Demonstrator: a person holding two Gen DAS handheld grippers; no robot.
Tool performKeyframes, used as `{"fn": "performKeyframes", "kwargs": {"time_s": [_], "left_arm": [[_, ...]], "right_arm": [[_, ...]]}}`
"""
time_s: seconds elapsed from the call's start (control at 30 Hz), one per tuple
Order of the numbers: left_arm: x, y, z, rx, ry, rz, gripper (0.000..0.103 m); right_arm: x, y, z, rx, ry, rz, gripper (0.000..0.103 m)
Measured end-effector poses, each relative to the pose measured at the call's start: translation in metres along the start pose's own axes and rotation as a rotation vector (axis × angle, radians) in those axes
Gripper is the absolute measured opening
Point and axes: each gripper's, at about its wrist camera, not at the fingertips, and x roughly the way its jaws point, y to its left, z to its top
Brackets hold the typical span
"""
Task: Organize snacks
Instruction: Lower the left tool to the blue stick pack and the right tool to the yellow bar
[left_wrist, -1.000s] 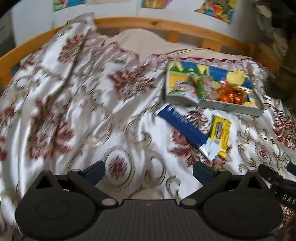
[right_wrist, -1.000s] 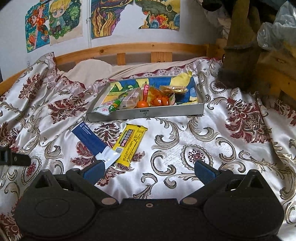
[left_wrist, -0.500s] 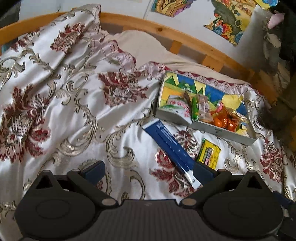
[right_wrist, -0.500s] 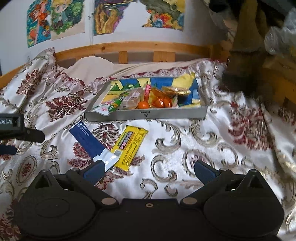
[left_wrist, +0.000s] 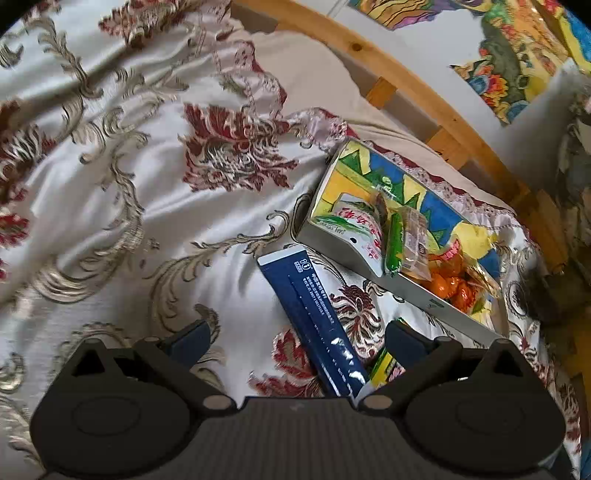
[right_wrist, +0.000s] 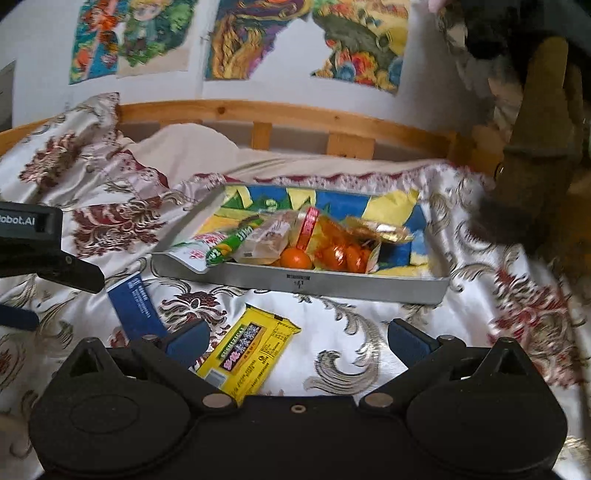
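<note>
left gripper jaws wide, nothing between the pads, hovering over the blue packet on the bedspread. right gripper also spread wide, empty, above the yellow snack bar, which lies flat just beside the blue packet; can't tell if the two overlap, gripper blocks it. metal tray sits just beyond both loose packs, with a white pouch draped over its near rim, a green stick, a clear-wrapped biscuit and orange candies. wooden bed rail and posters behind.
</note>
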Motion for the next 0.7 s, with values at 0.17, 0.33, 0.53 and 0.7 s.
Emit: {"fn": "performKeyframes", "kwargs": {"time_s": [0.17, 0.33, 0.53, 0.7], "left_arm": [[0.024, -0.003, 0.002, -0.002, 0.029, 0.007, 0.102], [0.038, -0.004, 0.004, -0.011, 0.059, -0.017, 0.102], [0.047, -0.011, 0.002, 0.017, 0.082, -0.055, 0.099], [0.057, -0.021, -0.003, 0.083, 0.135, -0.033, 0.086]], "right_arm": [[0.025, 0.014, -0.002, -0.030, 0.027, -0.013, 0.102], [0.040, 0.022, -0.005, -0.044, 0.049, 0.000, 0.102], [0.055, 0.027, -0.007, -0.042, 0.074, 0.013, 0.102], [0.063, 0.033, -0.013, -0.063, 0.135, -0.004, 0.102]]}}
